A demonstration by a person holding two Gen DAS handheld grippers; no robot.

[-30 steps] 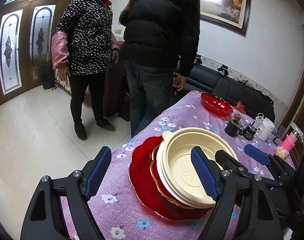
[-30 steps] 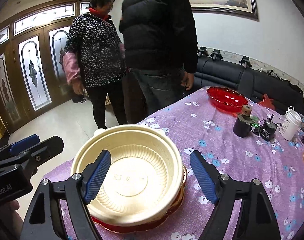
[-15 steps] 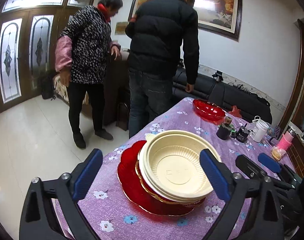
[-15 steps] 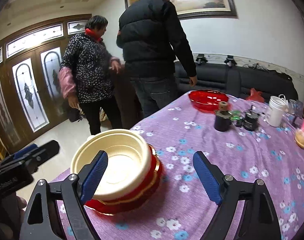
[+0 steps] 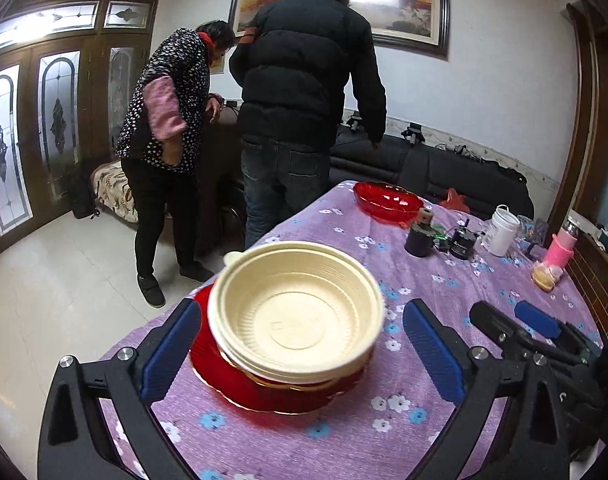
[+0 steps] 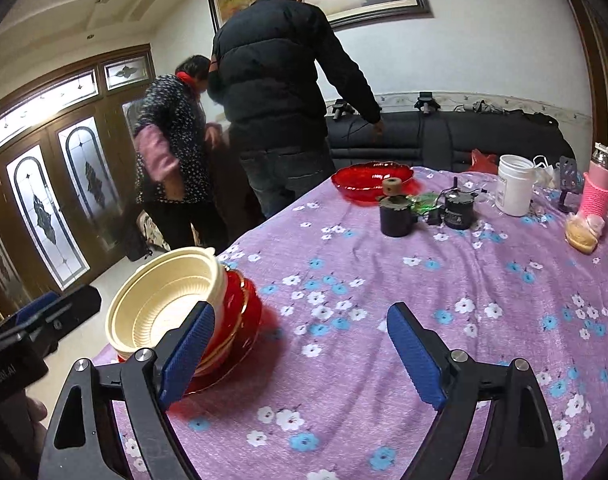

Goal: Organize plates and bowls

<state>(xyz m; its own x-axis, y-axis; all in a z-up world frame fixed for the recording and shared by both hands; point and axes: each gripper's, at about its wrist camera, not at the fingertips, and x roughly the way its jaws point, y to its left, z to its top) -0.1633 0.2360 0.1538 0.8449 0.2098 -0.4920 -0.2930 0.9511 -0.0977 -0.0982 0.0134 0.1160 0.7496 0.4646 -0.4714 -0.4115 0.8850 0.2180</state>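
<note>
While nested on red plate [image 5: 264, 392], cream bowl [image 5: 296, 308] between wide-apart left gripper [image 5: 300, 344] jaws

Red plate [image 5: 240, 388] mostly hidden under cream bowl [image 5: 296, 308], bowl rim motion-blurred

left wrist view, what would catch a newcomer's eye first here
The cream bowl stacked on red dishes at the near edge of the purple flowered table, framed by the open left gripper. Next, a red bowl at the far end and two people standing beyond it, backs turned.
</note>
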